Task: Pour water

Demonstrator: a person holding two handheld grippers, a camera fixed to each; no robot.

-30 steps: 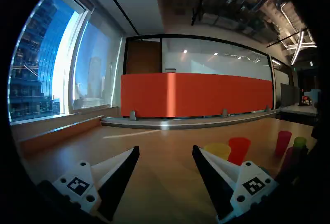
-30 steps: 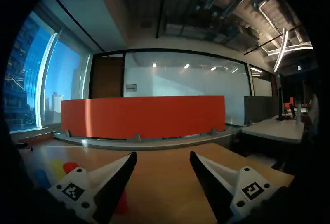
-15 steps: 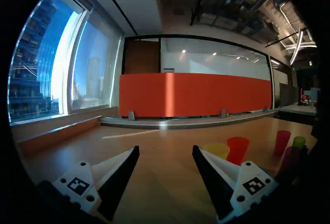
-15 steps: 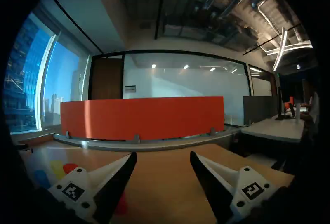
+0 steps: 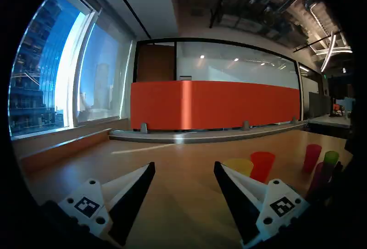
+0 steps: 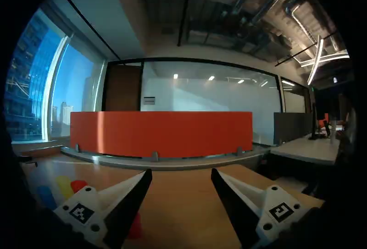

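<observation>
Right gripper (image 6: 181, 172) tilted up slightly; red cup (image 5: 262, 166) stands upright.

You are in an open-plan office. Your long wooden desk (image 5: 174, 157) ends at an orange divider screen (image 5: 215, 104), the kind that separates facing workstations. Behind it runs a glass partition wall (image 5: 234, 68) beside a wooden door (image 5: 156, 63). Tall windows (image 5: 41, 79) look onto high-rise towers. The open ceiling (image 5: 257, 6) shows bare pipes and ducts with strip lights (image 5: 331, 52), and another desk (image 6: 307, 148) stands nearby.
</observation>
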